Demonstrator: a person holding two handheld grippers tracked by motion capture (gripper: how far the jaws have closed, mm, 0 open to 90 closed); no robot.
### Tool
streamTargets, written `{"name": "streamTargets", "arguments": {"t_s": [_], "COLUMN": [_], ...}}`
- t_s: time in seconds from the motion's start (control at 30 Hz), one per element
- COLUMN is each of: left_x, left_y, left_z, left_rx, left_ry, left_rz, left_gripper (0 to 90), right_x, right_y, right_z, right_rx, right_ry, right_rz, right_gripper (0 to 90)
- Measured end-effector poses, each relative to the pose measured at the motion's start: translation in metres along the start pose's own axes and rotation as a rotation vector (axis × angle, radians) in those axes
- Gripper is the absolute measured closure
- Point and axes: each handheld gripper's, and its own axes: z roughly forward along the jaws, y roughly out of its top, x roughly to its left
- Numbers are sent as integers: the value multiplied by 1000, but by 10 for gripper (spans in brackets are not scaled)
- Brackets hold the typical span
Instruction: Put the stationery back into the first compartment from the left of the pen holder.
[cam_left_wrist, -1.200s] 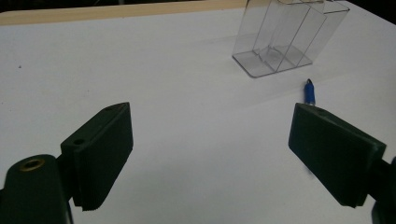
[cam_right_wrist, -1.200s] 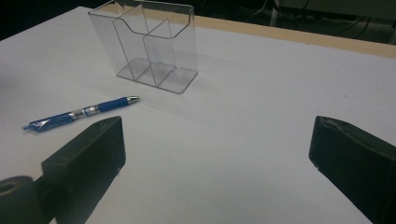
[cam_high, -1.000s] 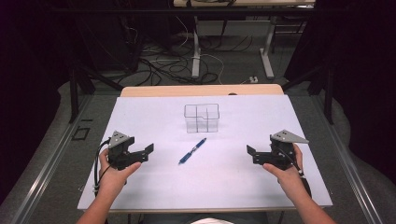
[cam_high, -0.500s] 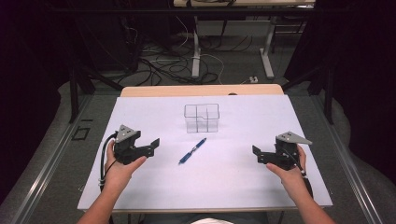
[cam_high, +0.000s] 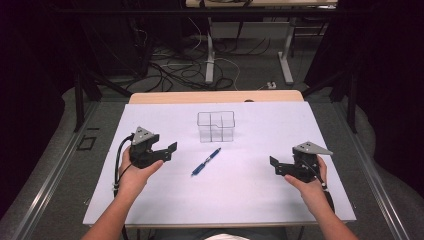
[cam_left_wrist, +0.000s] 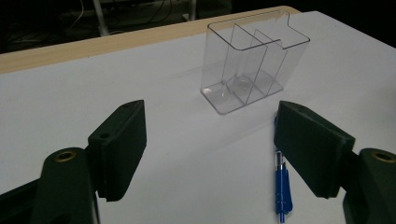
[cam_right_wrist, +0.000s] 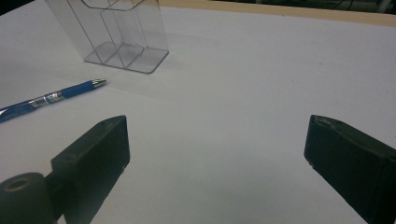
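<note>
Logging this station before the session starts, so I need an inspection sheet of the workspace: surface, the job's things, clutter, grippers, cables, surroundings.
Surface: white table top with a bare wooden strip along the far edge; no marks seen.
Job's things: clear divided organizer standing upright near the far middle; blue pen lying flat on the sheet just in front of it, apart from it.
Clutter: nothing seen.
Grippers: left hand-held gripper and right hand-held gripper both open, holding nothing, one on each side of the pen.
Cables: black cable trails from the left hand-held gripper beside the wrist.
Surroundings: loose floor cables and table legs beyond the far edge; dark room.
</note>
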Motion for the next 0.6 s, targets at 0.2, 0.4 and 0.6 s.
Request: {"name": "streamTargets", "arguments": {"t_s": [0.2, 0.4, 0.6], "left_x": [-9, -17, -23], "left_y": [16, 34, 46], "left_z": [5, 11, 21], "left_rx": [19, 49, 92], "left_ry": [-10, -34, -64], "left_rz": [56, 88, 110], "left_gripper": [310, 329, 333], "right_x": [-1, 0, 2], "right_y": [-1, 0, 0], "right_z": [0, -1, 0], "right_rx": [3, 0, -8], "right_ry": [2, 17, 22], "right_rz": [2, 19, -5], "right_gripper": [85, 98, 98]}}
